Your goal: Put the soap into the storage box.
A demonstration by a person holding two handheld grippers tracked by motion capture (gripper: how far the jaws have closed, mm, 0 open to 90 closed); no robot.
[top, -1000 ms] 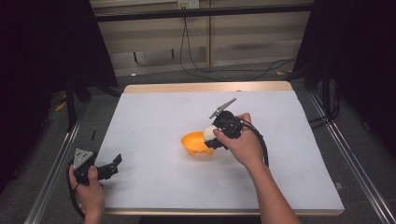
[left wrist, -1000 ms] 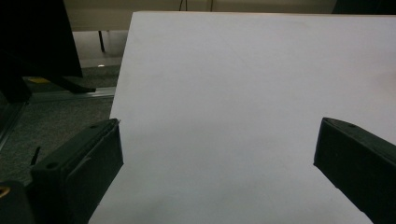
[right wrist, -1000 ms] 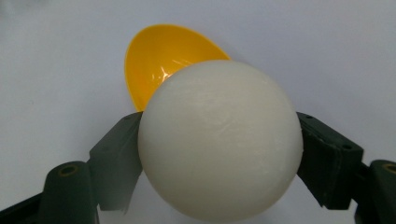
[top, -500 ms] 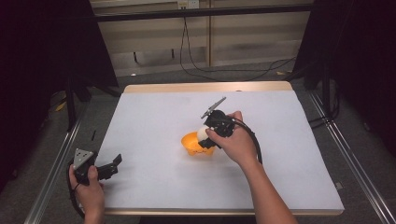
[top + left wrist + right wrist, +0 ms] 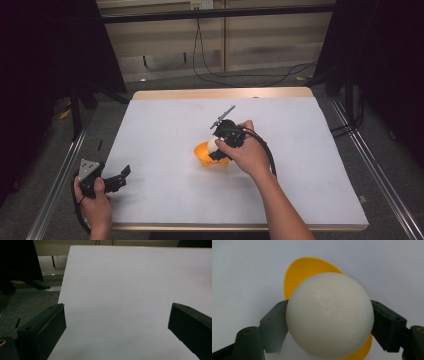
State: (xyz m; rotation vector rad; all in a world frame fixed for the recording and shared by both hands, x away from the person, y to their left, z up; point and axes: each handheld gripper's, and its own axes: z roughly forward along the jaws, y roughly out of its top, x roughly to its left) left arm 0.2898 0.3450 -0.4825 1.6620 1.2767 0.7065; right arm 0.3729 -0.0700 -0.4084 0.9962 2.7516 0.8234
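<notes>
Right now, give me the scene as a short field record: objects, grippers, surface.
surface: white table, wooden far edge
objects: white ball; orange bowl, near table centre
ball: clamped on both sides between the right gripper's jaws, over the bowl
right gripper: shut on the ball, held in the right hand
left gripper: open, nothing between the jaws, at the table's near left edge
left hand: holds the left gripper

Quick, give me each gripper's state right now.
Left gripper: open, holding nothing, at the table's near-left edge.
Right gripper: shut on the white ball over the orange bowl.
</notes>
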